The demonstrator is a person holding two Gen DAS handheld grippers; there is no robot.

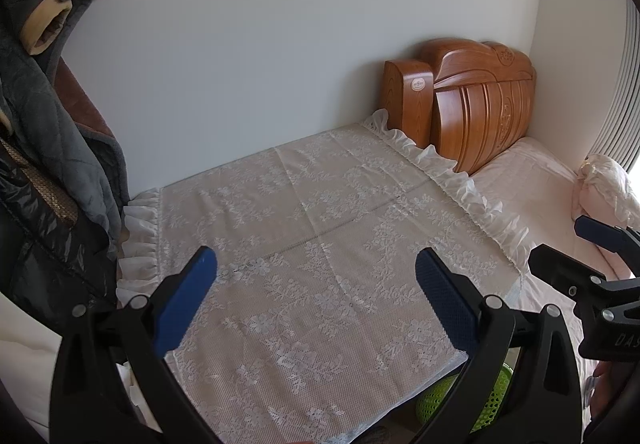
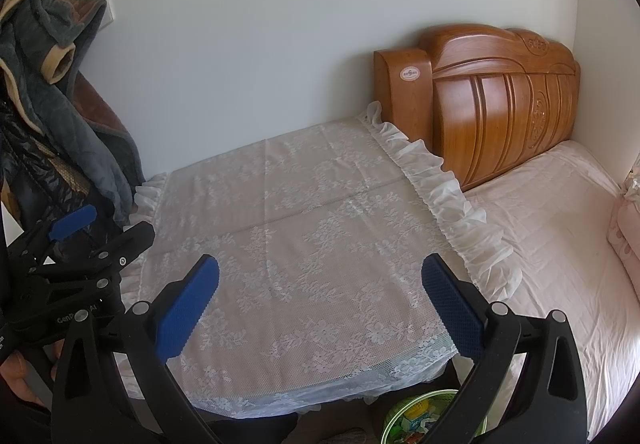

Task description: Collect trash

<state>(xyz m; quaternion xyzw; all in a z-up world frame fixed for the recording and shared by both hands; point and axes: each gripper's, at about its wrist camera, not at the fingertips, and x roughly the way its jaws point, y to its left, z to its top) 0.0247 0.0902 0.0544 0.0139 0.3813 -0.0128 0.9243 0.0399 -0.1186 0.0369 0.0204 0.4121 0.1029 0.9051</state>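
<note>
Both the left gripper (image 1: 316, 284) and right gripper (image 2: 320, 292) are held spread and empty above the lace tablecloth (image 2: 304, 228). No trash is seen there; collection looks finished or unstarted, so the green basket (image 2: 400, 416) below should be checked next.

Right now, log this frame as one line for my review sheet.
left gripper: open, empty | right gripper: open, empty | lace-covered table: no trash seen | green basket: below table's near edge, holds items

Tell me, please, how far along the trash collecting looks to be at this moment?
It looks finished or nearly so. Done: the lace cloth shows no trash, and the green basket below its near edge already holds colourful scraps. In hand: nothing; the left gripper and right gripper are both open. Left: nothing visible in these views.
</note>
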